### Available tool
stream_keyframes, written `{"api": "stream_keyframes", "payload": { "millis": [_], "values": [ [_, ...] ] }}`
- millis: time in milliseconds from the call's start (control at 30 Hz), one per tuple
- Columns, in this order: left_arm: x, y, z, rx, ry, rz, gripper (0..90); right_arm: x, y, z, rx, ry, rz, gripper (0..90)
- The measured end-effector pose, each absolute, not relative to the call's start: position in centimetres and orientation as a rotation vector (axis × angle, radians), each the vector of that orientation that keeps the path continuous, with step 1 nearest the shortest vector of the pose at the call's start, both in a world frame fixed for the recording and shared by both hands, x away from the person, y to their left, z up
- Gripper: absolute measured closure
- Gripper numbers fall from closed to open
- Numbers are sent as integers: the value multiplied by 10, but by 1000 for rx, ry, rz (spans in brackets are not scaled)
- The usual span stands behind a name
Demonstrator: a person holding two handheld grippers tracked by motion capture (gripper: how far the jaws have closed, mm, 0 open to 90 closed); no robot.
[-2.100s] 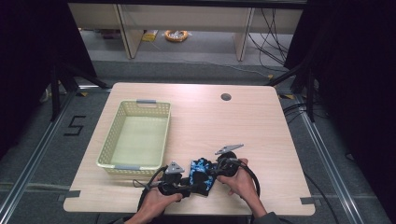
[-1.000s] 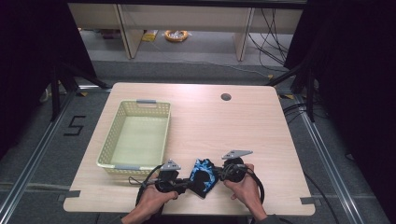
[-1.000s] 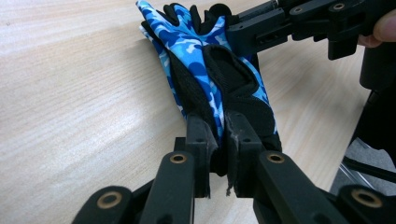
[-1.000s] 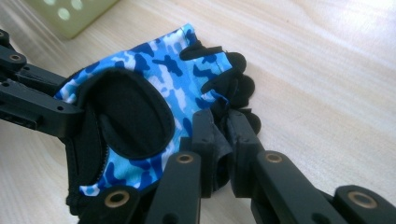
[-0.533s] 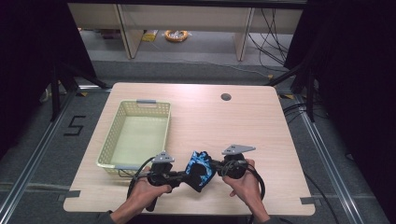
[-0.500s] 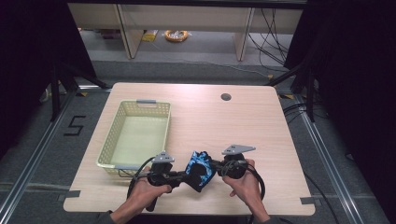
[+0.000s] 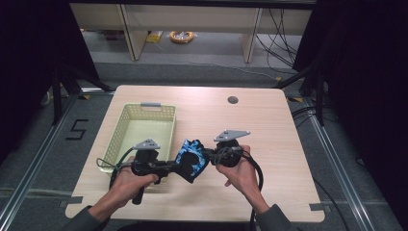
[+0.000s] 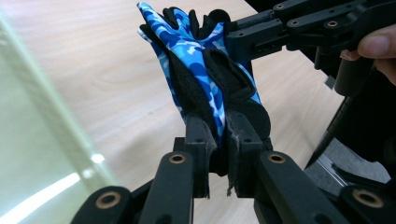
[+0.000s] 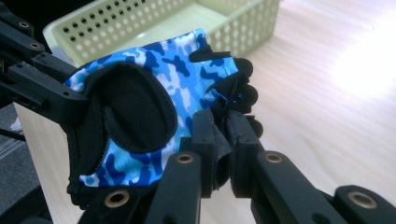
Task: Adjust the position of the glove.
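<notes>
A blue camouflage fingerless glove (image 7: pixel 191 160) with black palm pads hangs in the air above the near part of the table, held between both grippers. My left gripper (image 7: pixel 169 168) is shut on the glove's cuff end (image 8: pixel 219 119), its jaws pinching the fabric. My right gripper (image 7: pixel 208 154) is shut on the finger end (image 9: pixel 224 105) from the other side. In the left gripper view the right gripper (image 8: pixel 261 35) clamps the glove's far edge. A pale green plastic basket (image 7: pixel 126 126) stands on the table just left of the glove.
The light wooden table (image 7: pixel 269 125) has a round cable hole (image 7: pixel 233 100) near its far edge. The basket (image 9: pixel 140 28) is close behind the glove in the right gripper view. Beyond the table are shelf legs and cables on the floor.
Both hands have risen from the table and moved slightly away from the person, lifting the glove between them. The grip on the glove is unchanged.
</notes>
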State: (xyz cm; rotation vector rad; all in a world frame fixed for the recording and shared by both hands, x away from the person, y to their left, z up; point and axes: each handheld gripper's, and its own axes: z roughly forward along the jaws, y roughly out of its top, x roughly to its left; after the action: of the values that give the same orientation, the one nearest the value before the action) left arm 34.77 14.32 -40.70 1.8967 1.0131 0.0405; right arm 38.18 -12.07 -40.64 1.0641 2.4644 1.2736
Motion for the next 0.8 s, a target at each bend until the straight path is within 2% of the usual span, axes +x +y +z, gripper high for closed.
{"api": "stream_keyframes", "payload": {
  "millis": [433, 800],
  "values": [
    [355, 197, -392, 1848, 1083, 68, 800, 406, -66, -383, 963, 2536, 1281, 837],
    [361, 233, -400, 1797, 1170, 87, 799, 432, -21, -385, 901, 2592, 1274, 837]
  ]
}}
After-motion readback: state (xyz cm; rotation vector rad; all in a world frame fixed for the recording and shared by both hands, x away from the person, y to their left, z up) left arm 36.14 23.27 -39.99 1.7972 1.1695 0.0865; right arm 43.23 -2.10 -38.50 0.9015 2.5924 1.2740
